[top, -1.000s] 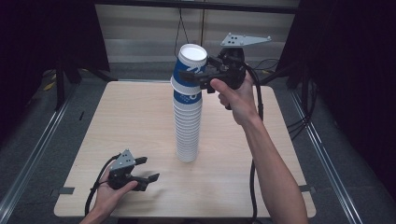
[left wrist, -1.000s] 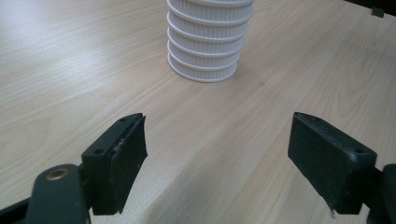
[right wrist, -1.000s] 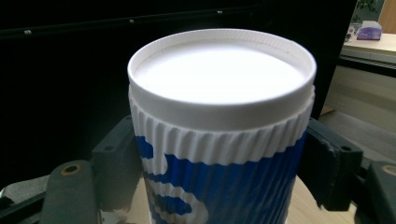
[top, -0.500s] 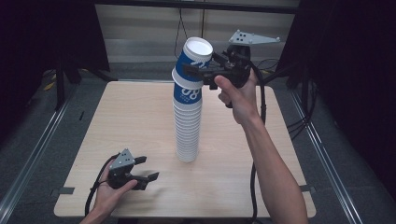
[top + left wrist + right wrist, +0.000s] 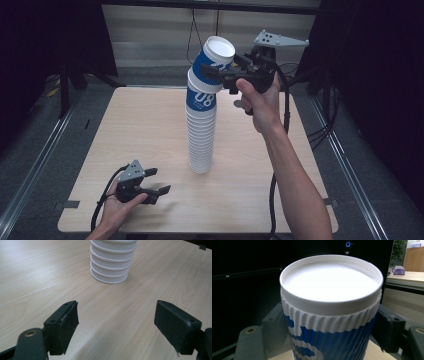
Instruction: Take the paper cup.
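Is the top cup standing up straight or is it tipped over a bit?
Tipped. The top cup leans toward the right hand-held gripper, which is shut on it, while the stack below stands upright.

A light wooden bench (image 5: 150, 130) stands on grey floor (image 5: 30, 145), with black curtains (image 5: 45, 40) on both sides.

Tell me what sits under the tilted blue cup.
Under the top cup, clamped by the right gripper, is another blue cup on the white stack. Its nested base is hidden.
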`<state>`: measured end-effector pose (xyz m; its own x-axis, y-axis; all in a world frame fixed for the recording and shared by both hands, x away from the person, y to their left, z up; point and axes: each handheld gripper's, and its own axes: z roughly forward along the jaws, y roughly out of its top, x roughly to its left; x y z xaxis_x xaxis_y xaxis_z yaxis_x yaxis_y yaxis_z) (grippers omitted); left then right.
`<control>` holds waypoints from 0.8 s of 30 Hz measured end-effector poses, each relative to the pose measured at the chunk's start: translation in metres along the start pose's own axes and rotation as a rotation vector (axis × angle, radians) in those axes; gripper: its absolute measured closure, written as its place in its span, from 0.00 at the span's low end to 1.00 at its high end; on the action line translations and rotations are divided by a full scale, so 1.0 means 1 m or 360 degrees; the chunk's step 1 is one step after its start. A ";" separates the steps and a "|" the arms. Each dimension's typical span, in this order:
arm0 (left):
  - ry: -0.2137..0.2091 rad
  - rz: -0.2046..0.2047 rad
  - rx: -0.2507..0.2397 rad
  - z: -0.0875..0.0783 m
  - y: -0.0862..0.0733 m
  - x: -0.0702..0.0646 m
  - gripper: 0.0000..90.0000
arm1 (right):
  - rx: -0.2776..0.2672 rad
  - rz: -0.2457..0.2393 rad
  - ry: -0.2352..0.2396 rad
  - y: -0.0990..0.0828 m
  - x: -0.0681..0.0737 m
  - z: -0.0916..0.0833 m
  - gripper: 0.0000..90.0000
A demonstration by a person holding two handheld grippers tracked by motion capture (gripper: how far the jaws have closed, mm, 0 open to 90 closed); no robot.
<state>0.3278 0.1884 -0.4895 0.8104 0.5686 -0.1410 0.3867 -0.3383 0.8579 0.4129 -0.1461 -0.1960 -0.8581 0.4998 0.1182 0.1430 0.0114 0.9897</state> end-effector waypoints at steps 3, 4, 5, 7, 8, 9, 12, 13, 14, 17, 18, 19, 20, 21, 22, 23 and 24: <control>0.0004 -0.0002 -0.0003 0.000 0.000 0.000 0.22 | -0.0010 0.0007 -0.0006 0.001 0.000 -0.004 0.28; 0.0003 -0.0009 -0.0005 0.000 0.000 0.000 0.22 | -0.0012 0.0005 -0.0013 0.001 0.000 -0.005 0.28; 0.0003 -0.0009 -0.0005 0.000 0.000 0.000 0.22 | -0.0016 0.0009 -0.0017 0.002 0.000 -0.007 0.28; -0.0001 -0.0001 0.0000 0.002 0.001 -0.001 0.22 | -0.0026 0.0012 -0.0025 0.002 -0.002 -0.011 0.28; -0.0005 0.0003 0.0003 0.002 0.001 -0.001 0.22 | -0.0033 0.0015 -0.0030 0.002 -0.002 -0.013 0.28; -0.0005 0.0003 0.0003 0.002 0.001 -0.001 0.22 | -0.0033 0.0015 -0.0030 0.002 -0.002 -0.013 0.28; -0.0005 0.0006 0.0007 0.002 0.001 -0.001 0.22 | -0.0043 0.0021 -0.0039 0.002 -0.004 -0.019 0.28; -0.0001 0.0003 0.0007 0.002 0.000 -0.001 0.22 | -0.0050 0.0022 -0.0050 0.003 -0.005 -0.024 0.28; -0.0001 0.0002 0.0007 0.002 0.000 -0.001 0.22 | -0.0054 0.0024 -0.0055 0.003 -0.005 -0.026 0.28; -0.0002 0.0005 0.0008 0.002 0.000 -0.001 0.22 | -0.0054 0.0022 -0.0066 0.003 -0.006 -0.030 0.28; -0.0004 0.0004 0.0008 0.002 0.000 -0.001 0.22 | -0.0050 0.0023 -0.0079 0.002 -0.007 -0.035 0.28; -0.0004 0.0004 0.0008 0.002 0.000 -0.001 0.22 | -0.0051 0.0020 -0.0082 0.000 -0.007 -0.037 0.28; -0.0004 0.0005 0.0008 0.002 0.000 -0.001 0.22 | -0.0055 0.0025 -0.0085 -0.001 -0.006 -0.039 0.28; -0.0004 0.0005 0.0008 0.002 0.000 -0.001 0.22 | -0.0053 0.0027 -0.0092 -0.004 -0.006 -0.042 0.28; -0.0004 0.0000 0.0008 0.003 0.000 -0.001 0.22 | -0.0054 0.0029 -0.0096 -0.006 -0.006 -0.044 0.28; -0.0005 -0.0005 0.0008 0.003 0.000 -0.001 0.22 | -0.0064 0.0033 -0.0096 -0.008 -0.006 -0.047 0.28; -0.0005 -0.0005 0.0008 0.003 0.000 -0.001 0.22 | -0.0065 0.0034 -0.0096 -0.010 -0.006 -0.050 0.28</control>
<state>0.3282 0.1856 -0.4907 0.8105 0.5674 -0.1452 0.3913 -0.3402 0.8551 0.3917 -0.1927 -0.2021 -0.8234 0.5510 0.1354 0.1395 -0.0346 0.9896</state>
